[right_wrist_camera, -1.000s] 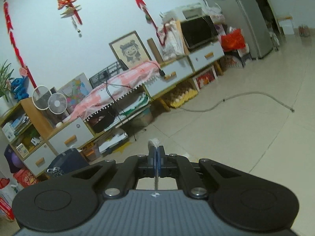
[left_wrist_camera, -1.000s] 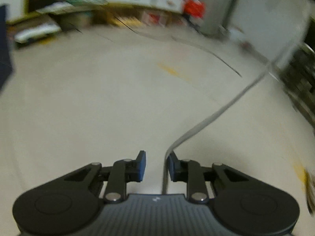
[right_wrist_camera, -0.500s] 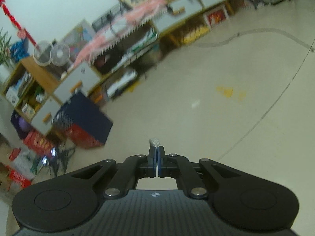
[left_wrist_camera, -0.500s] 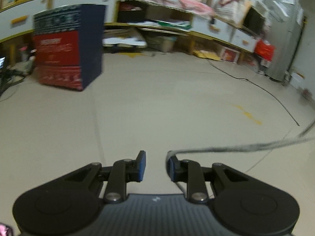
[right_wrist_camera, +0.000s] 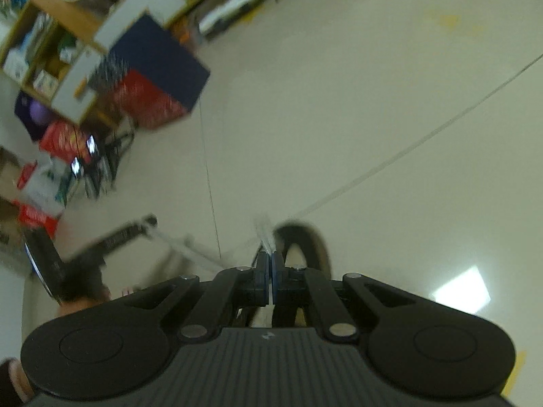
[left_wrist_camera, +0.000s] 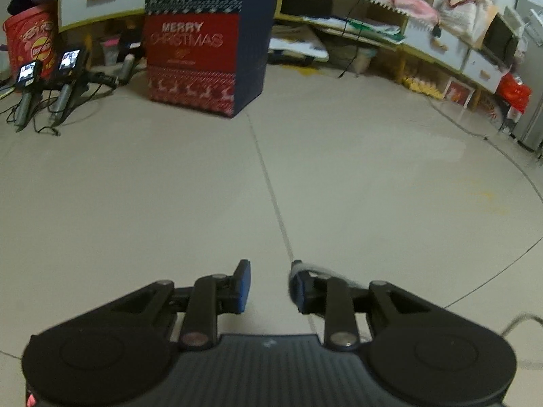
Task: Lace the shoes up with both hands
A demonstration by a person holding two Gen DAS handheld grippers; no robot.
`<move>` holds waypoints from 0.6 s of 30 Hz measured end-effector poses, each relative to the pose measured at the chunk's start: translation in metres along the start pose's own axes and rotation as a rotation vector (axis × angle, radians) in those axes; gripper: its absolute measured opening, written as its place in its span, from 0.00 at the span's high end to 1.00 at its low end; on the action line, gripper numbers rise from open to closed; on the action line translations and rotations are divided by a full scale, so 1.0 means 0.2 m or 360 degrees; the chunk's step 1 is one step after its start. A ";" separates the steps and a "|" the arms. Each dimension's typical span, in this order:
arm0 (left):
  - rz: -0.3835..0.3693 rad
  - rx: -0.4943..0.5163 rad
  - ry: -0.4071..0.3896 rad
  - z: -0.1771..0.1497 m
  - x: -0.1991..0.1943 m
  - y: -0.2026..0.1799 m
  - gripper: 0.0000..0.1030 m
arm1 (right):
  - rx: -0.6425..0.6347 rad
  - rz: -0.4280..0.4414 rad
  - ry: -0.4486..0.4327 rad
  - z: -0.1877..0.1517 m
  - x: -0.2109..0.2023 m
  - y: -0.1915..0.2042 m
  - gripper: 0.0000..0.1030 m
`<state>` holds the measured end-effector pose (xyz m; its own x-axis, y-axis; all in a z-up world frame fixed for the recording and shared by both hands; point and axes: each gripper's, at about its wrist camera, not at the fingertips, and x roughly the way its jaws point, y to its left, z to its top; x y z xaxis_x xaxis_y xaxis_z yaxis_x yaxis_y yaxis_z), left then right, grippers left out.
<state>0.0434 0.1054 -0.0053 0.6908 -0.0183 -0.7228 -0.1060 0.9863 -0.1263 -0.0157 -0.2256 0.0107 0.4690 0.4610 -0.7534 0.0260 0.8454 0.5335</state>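
Observation:
My left gripper points down at the floor and its jaws are opening. A grey shoelace hangs over the tip of its right finger and trails off to the right; the pads do not press on it. My right gripper is shut on the white lace tip, which sticks out past the pads. Just beyond it is a dark curved shape, too blurred to name. A blurred dark tool and a hand show at the left of the right wrist view. I see no shoe clearly.
A red and navy Christmas box stands on the pale tiled floor, also in the right wrist view as the box. Two small screens on stands sit left of it. Low cabinets line the far wall.
The left view has swung round, bringing the Christmas box ahead. The lace that stretched away to the right now lies slack over the right finger. The right gripper has tipped down towards the floor, still shut.

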 end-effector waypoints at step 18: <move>0.0039 0.0160 0.0157 -0.08 0.23 0.07 0.65 | -0.0014 0.0026 0.0176 -0.12 0.23 -0.04 0.88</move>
<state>0.0623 0.1163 -0.0504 0.6148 -0.0051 -0.7887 -0.0464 0.9980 -0.0426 -0.0152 -0.2047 -0.0368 0.3690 0.5014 -0.7825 0.0113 0.8395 0.5433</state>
